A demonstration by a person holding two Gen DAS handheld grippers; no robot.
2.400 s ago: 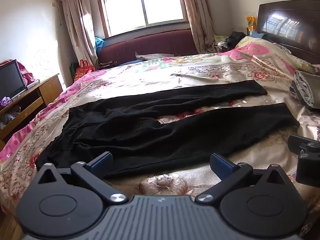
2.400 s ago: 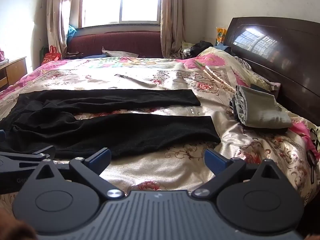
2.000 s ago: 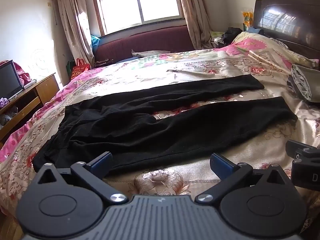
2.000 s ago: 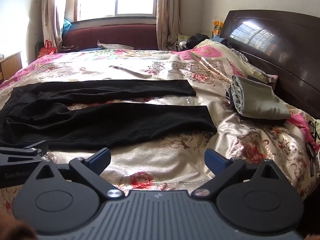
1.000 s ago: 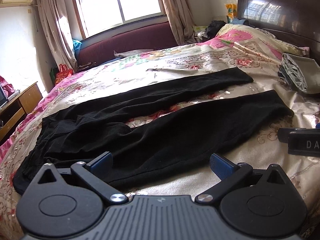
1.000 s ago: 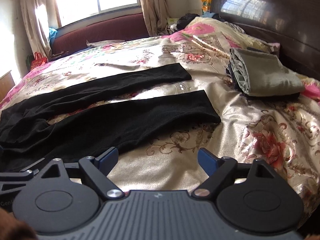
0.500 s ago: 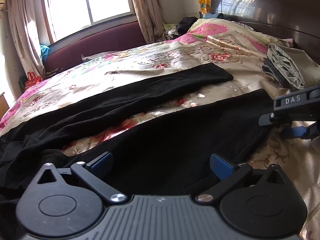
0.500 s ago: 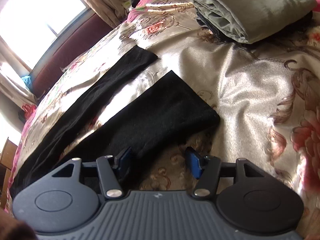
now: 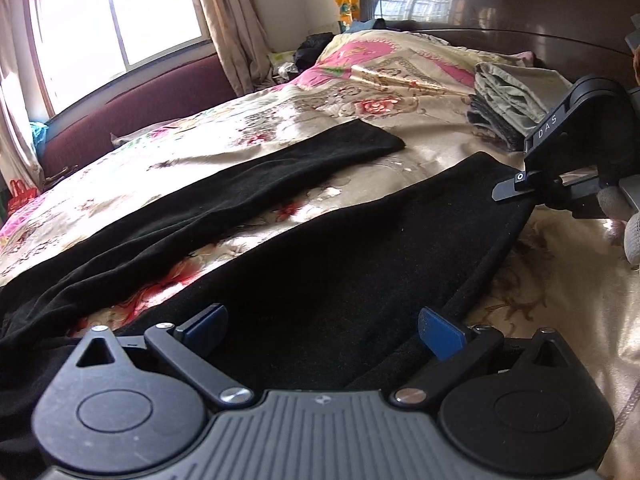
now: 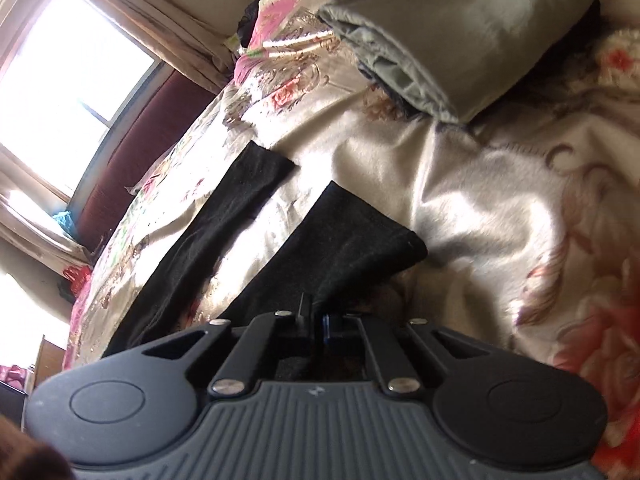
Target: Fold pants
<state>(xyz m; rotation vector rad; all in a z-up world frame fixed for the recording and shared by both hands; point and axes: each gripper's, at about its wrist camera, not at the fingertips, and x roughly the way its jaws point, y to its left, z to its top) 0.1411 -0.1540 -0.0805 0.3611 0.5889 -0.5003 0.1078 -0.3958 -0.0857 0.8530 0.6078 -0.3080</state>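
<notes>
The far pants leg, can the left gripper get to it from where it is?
Probably yes. The left gripper is open over the near leg, and the far leg lies flat beyond it on the bedspread, with only a strip of bedspread between. Nothing blocks the way; it would just need to move forward.

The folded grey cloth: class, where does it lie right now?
In the right wrist view the folded grey cloth lies upper right on the floral bedspread, beyond the black pants, apart from them.
</notes>
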